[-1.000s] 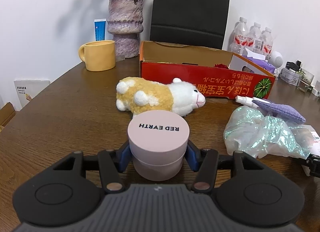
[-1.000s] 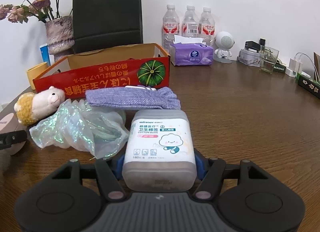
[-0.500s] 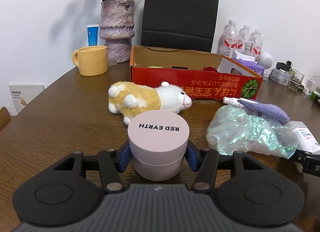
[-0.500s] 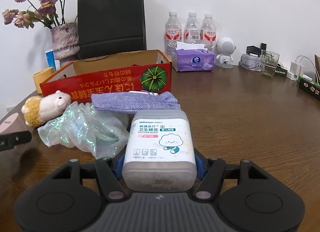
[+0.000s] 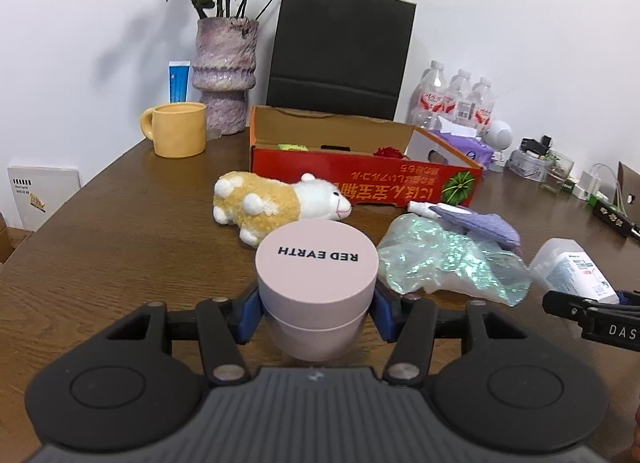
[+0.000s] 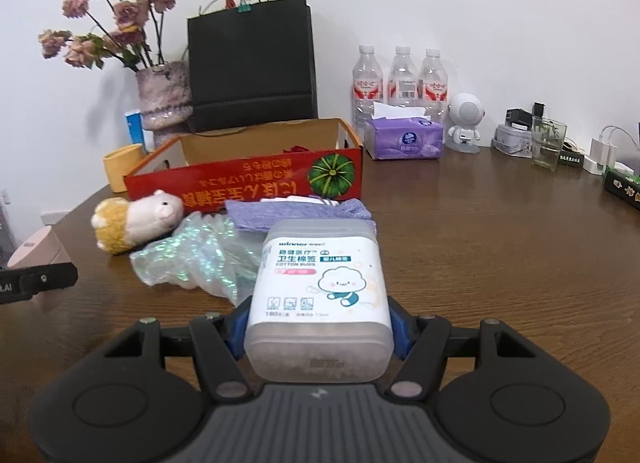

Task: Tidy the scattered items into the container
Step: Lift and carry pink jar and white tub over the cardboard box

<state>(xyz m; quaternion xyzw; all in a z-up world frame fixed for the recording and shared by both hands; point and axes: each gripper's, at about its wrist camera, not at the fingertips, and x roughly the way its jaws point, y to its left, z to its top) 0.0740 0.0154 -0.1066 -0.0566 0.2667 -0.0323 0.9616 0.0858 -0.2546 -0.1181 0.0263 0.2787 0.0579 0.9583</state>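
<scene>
My left gripper is shut on a pink round jar marked RED EARTH, held above the table. My right gripper is shut on a clear box of cotton buds, also held above the table. The open red cardboard box stands behind. In front of it lie a plush sheep, a shiny crumpled bag and a purple pouch. The cotton bud box also shows at the right of the left wrist view.
A yellow mug, a vase of dried roses and a black paper bag stand at the back. Water bottles, a tissue pack, a small white robot figure and chargers line the far right.
Both grippers have risen and drawn back with their loads. The table items look smaller and lower, and more of the box's inside shows.
</scene>
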